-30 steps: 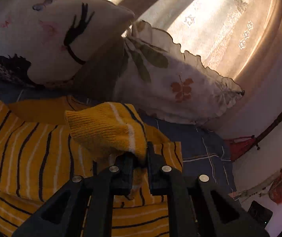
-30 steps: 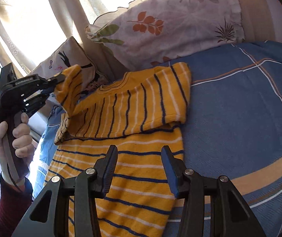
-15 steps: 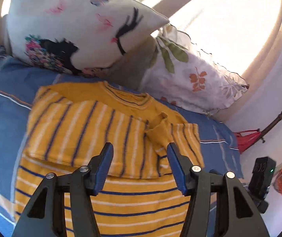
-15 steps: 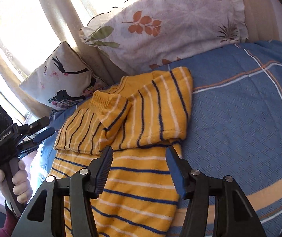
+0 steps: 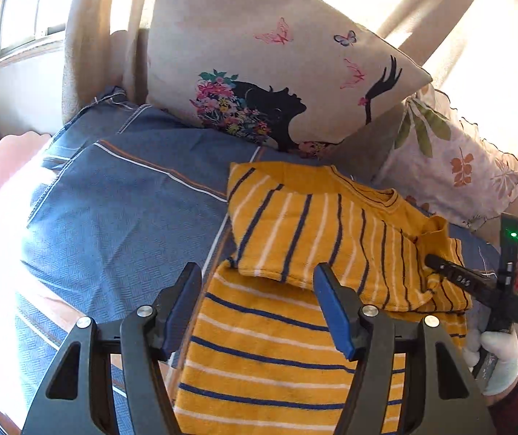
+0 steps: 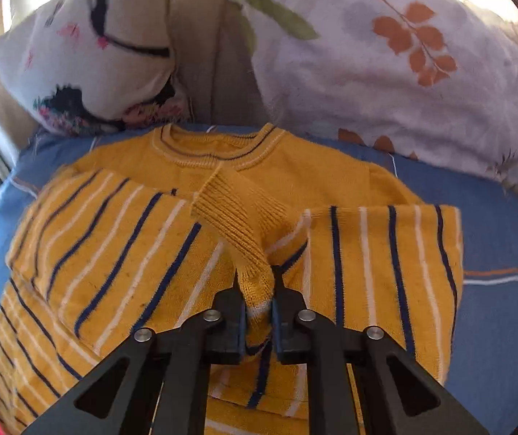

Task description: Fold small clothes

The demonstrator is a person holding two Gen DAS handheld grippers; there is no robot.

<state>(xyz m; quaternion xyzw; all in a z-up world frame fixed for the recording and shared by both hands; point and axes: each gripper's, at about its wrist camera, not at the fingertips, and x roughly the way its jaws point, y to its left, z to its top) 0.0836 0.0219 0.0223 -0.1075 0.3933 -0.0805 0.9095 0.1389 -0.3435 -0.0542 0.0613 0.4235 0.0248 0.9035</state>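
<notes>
Sunlit curtains and two pillows are seen behind a blue bed cover point(image 5: 121, 195), where a small yellow striped sweater point(image 5: 295, 333) is being folded. The sweater is lying near the head edge of the bed, just below the pillows, with both sleeves laid across its chest.

The right gripper point(image 6: 259, 311) has just been closing, and the ribbed cuff point(image 6: 237, 224) of one sleeve is now being pinched between its fingers. The cuff is being held a little off the chest. This probably means the sleeve is being fixed so it lies flat.

The left gripper point(image 5: 259, 308) has just been opening. Its fingers are being held wide apart over the sweater, with nothing gripped.

One second earlier, that same cuff was being held by the left gripper, while the right one was open. Half a second earlier, both were open and the cuff was lying loose on the chest.
</notes>
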